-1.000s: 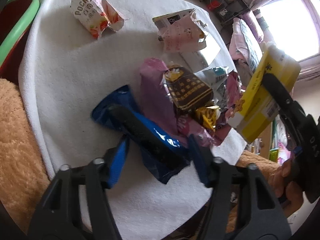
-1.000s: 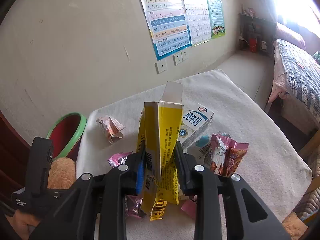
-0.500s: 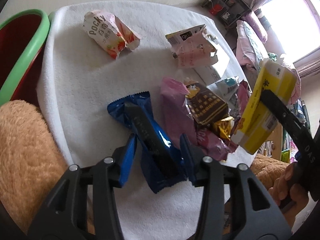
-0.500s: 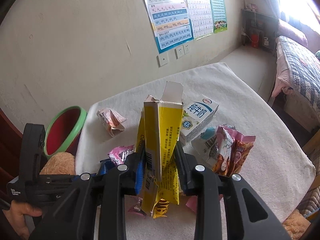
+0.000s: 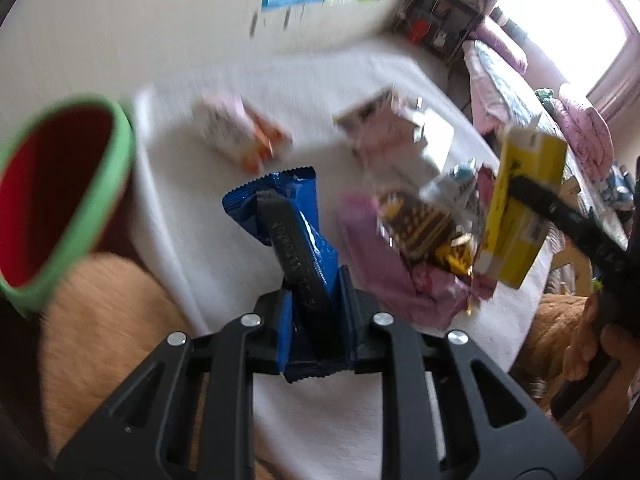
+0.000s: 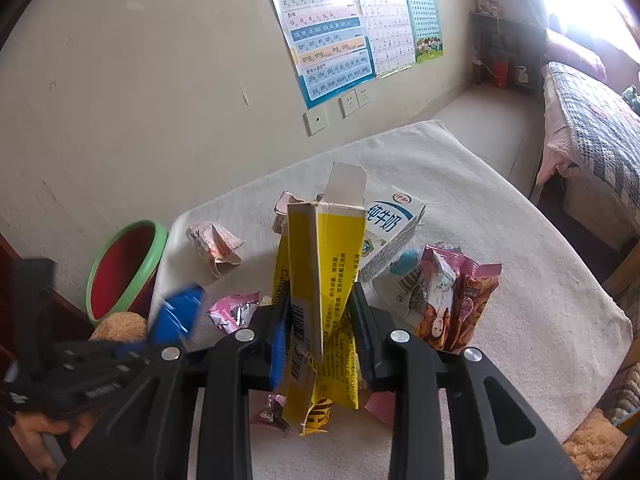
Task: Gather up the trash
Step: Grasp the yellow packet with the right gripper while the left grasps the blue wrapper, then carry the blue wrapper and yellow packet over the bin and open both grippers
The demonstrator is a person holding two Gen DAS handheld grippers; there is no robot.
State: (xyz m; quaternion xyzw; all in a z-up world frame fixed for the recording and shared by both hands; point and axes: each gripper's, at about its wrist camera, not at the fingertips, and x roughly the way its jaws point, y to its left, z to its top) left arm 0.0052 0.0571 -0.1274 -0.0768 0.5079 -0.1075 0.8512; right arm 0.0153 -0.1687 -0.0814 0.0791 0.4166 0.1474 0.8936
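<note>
Right wrist view: one table (image 6: pixel 520 280) under a white cloth, beside a cream wall with three charts (image 6: pixel 332 32) of pinyin syllables. One green-rimmed red bin (image 6: pixel 124 268) stands at the table's left edge. One milk carton (image 6: pixel 392 228) reads "纯牛奶". Right gripper (image 6: pixel 320 320) is clamped on one yellow box (image 6: pixel 324 264). Left gripper (image 5: pixel 314 308) is clamped on one blue wrapper (image 5: pixel 280 200), raised near the bin.
</note>
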